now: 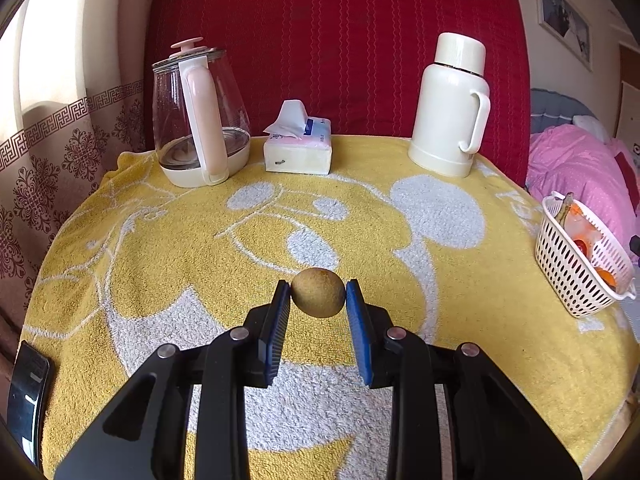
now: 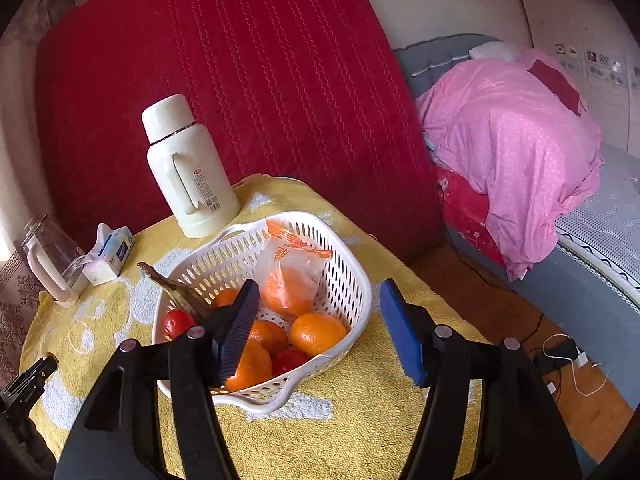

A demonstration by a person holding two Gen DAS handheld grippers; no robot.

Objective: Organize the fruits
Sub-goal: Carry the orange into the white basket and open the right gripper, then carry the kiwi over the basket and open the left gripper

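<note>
My left gripper [image 1: 318, 290] was clamped on a kiwi [image 1: 318, 292], held above the yellow towel [image 1: 200, 240]; only its camera showed that fruit. My right gripper [image 2: 316, 300] pointed down over the white basket [image 2: 348, 280], jaws apart and nothing between them. Only that view looked inside: oranges [image 2: 318, 332], a bagged orange [image 2: 288, 288], red fruits [image 2: 178, 322] and a dark banana [image 2: 176, 288], partly hidden behind my left finger. From the left, the basket sat cut off at the frame edge.
</note>
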